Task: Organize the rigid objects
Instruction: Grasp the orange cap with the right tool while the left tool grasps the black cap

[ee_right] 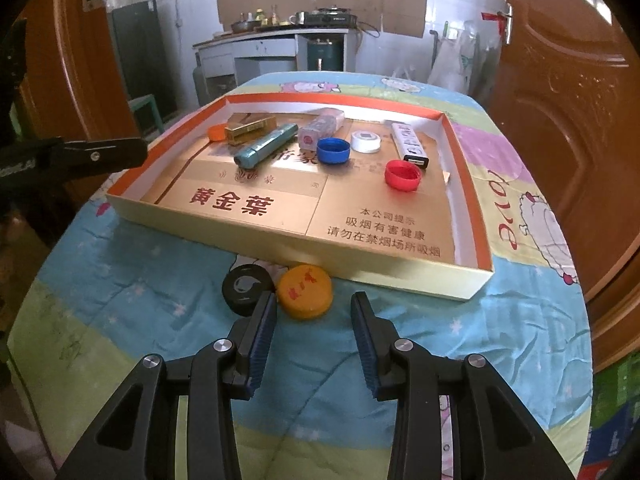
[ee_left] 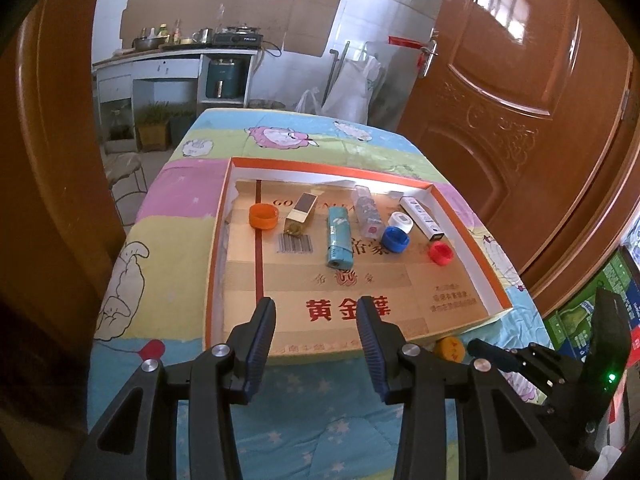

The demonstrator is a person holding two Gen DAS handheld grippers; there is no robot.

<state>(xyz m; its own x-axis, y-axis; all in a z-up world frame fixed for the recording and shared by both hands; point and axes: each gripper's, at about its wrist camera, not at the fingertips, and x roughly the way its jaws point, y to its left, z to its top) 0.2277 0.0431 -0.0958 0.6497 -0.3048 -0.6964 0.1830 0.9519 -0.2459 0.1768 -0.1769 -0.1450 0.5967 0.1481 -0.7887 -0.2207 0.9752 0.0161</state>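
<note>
Orange-rimmed and shallow, the cardboard tray (ee_right: pixel 468 148) sits on a table under a pastel cartoon-print cloth (ee_right: pixel 140 264), its floor lined with gold printed card. Inside, toward the far wall, lie an orange cap (ee_left: pixel 263 216), a gold box (ee_left: pixel 300 216), a teal cylinder (ee_left: pixel 338 242), a clear bottle on its side (ee_left: pixel 367 211), a white cap (ee_left: pixel 402 222), a blue cap (ee_left: pixel 396 240), a red cap (ee_left: pixel 440 253) and a white-and-black stick (ee_left: pixel 422 218) — all loosely grouped, none stacked. Two items remain outside the tray on the cloth, just beside its near wall: a yellow-orange cap (ee_right: pixel 305 291) and a black cap (ee_right: pixel 245 289), touching or nearly touching each other. The right gripper (ee_right: pixel 314 312) hovers close over the cloth with its jaws partly apart and nothing between them; the yellow-orange cap lies just ahead of its left finger, and the black cap is partly hidden behind that finger. The left gripper (ee_left: pixel 316 316) is held over the tray's near edge, jaws moderately wide and empty. A brown door (ee_left: pixel 520 80) stands to the right of the table — a kitchen counter (ee_left: pixel 176 54) is visible beyond.
</note>
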